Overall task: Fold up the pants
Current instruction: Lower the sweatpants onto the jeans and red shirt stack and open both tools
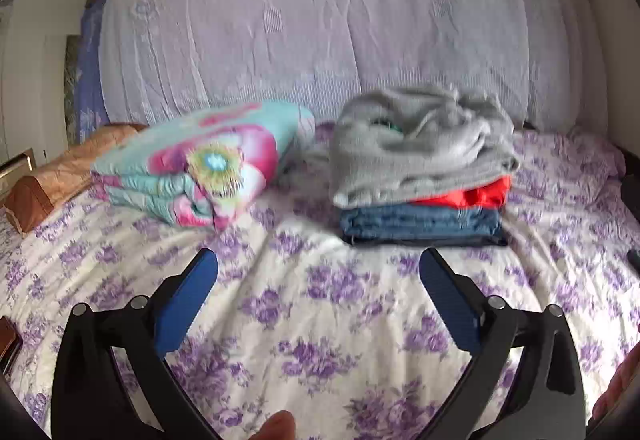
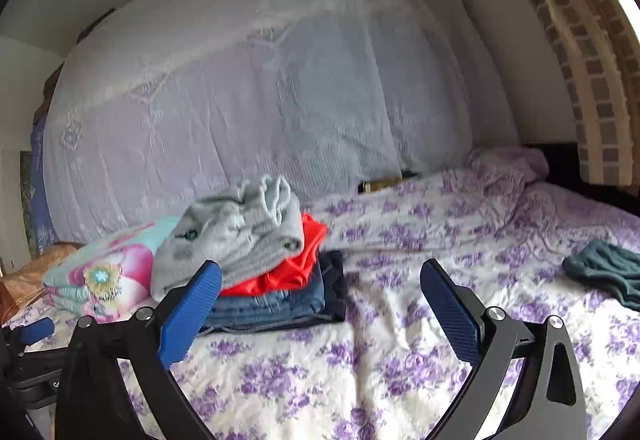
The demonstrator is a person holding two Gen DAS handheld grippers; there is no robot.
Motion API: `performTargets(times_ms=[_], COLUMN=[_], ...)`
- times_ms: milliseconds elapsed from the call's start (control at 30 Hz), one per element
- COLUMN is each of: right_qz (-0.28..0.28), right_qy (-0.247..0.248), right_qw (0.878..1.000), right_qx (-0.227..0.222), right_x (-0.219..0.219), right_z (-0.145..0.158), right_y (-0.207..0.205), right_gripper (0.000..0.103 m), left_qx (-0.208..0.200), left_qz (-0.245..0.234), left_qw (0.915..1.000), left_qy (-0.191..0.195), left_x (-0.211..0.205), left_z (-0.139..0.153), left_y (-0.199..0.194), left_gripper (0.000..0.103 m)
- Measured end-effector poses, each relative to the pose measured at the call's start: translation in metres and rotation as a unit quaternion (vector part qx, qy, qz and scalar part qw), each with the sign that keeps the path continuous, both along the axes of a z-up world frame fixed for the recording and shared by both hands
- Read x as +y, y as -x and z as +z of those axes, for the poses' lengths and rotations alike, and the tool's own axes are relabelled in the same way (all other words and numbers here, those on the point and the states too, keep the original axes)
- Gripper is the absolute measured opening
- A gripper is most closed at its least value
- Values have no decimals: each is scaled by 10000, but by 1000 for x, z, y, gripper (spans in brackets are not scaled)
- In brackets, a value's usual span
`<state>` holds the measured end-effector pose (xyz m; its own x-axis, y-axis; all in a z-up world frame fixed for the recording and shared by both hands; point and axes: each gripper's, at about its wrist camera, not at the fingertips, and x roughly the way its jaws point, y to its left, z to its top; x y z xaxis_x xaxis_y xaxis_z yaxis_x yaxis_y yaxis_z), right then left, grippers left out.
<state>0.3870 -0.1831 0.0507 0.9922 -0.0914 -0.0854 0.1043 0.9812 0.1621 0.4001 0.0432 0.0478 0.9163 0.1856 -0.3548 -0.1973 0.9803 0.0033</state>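
A stack of folded clothes sits on the bed: grey pants point(image 1: 420, 148) on top, a red garment point(image 1: 468, 196) under them, blue jeans point(image 1: 420, 226) at the bottom. The stack also shows in the right wrist view, with the grey pants point(image 2: 236, 236), the red garment point(image 2: 292, 272) and the jeans point(image 2: 280, 304). My left gripper point(image 1: 318, 264) is open and empty, above the bedspread in front of the stack. My right gripper point(image 2: 320, 276) is open and empty, just right of the stack's front. A dark teal garment point(image 2: 608, 272) lies crumpled at the right.
The bed has a white bedspread with purple flowers point(image 1: 300, 320). A folded floral blanket point(image 1: 200, 164) lies left of the stack. A brown pillow point(image 1: 52, 180) is at the far left. A lace-covered backrest point(image 1: 320, 20) rises behind. A brick wall point(image 2: 592, 60) stands right.
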Motion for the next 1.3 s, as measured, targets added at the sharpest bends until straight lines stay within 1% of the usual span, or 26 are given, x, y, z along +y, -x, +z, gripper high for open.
performTargets(times_ms=[33,67,133,200,233,267,300,333,400,433,533,600,667,800,967,1067,1167,1300], right_qz=[-123,-244,-399,-242,-101,-82,-142,-159,-16,110,284,356,388,368,368,421,387,432], right_qy=[2,-39,-274,-499,-459,-284,-34,177,362,404,592,605,555,445,346,435,584,552], right_qw=[9999,9997,9988,9984,9989,9995,9998,9995,9990,9987,9971,9963,9962,9973,9980,9978,9972,9971], right_qx=[10,56,97,76,66,99,166,225,277,292,393,502,557,458,377,274,278,309], right_x=[1,1,-1,-4,-2,3,10,19,32,37,49,50,49,45,41,45,51,50], right_z=[5,6,0,-11,-17,-20,-22,-23,-26,-27,-33,-38,-41,-41,-42,-41,-40,-40], right_y=[-4,-10,-19,-29,-36,-44,-54,-64,-80,-87,-100,-103,-103,-97,-91,-87,-87,-88], right_gripper=[100,100,100,100,100,100,100,100,100,100,100,100,100,100,100,100,100,100], left_qx=[-221,-296,-324,-297,-294,-279,-221,-175,-136,-75,176,216,156,-23,-61,-68,-44,-5], left_qz=[-37,-65,-134,-120,-159,-237,-273,-212,-5,-12,-60,-26,-20,-123,-302,-334,-296,-308], left_qw=[9997,9994,9989,9993,9994,9993,9993,9992,9982,9983,9994,9996,9997,9994,9989,9987,9988,9991], left_qy=[-58,-162,-319,-215,-107,-53,-133,-296,-587,-582,-308,-190,-174,-325,-355,-367,-385,-293], left_x=[-3,-6,-10,-6,-5,-3,-4,-5,-7,-5,6,10,10,-1,-9,-11,-12,-9], left_z=[9,16,28,29,25,21,19,15,10,7,-3,-7,-8,-7,-8,-10,-12,-13], left_y=[3,1,-10,-22,-29,-35,-42,-51,-61,-66,-78,-79,-77,-69,-66,-65,-66,-67], left_gripper=[98,98,98,98,98,98,98,98,98,98,98,98,98,98,98,98,98,98])
